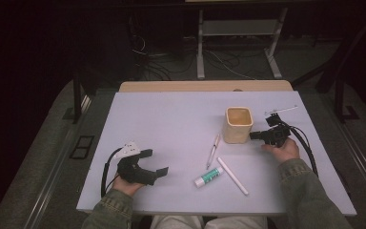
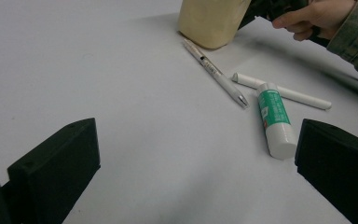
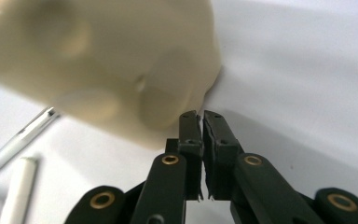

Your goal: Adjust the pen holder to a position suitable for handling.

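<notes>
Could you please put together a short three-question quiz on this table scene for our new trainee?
1. True or false: the right gripper holds the pen.
2. Which lies nearest the glue stick? A the cream cup, B the white stick, C the left gripper.
3. Are the left gripper's jaws open or shut?

Key: 1 false, its jaws are nearly shut on nothing, beside the cup. 2 B. 3 open.

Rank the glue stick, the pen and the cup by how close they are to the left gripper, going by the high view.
From the left gripper:
1. Glue stick, lying just to its right, near the table's front.
2. Pen, a little farther right and back.
3. Cup, farthest, standing toward the back right.
</notes>
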Available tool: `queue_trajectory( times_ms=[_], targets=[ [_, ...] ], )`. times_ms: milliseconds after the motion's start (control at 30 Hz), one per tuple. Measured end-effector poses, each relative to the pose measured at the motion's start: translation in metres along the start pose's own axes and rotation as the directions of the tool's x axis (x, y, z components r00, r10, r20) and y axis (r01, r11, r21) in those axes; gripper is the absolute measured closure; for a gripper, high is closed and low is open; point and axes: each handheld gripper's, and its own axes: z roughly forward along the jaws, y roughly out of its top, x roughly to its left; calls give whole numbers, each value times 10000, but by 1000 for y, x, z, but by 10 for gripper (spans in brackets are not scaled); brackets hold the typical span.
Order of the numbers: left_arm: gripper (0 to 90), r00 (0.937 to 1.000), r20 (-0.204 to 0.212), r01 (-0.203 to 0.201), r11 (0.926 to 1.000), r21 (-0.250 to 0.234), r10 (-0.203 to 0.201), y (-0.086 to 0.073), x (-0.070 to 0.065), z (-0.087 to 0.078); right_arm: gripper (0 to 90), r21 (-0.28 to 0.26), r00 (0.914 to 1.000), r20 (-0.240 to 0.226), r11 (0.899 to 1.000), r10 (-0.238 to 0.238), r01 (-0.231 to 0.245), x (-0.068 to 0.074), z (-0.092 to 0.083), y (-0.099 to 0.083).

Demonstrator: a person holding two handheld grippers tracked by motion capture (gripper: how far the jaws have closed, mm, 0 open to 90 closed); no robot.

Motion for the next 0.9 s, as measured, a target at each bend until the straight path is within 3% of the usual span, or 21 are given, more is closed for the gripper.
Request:
queue_trajectory(
  times_ms=[467,900],
  targets=[
    [0,10000,-21,25,10000,-16,-25,0,1,0,702,-165,9984,-282,9987,-493,489,20,-33,-7],
    [0,10000,-22,55,10000,-2,-55,0,1,0,365,23,9935,-436,9945,-1049,1051,50,-46,-8]
  ],
)
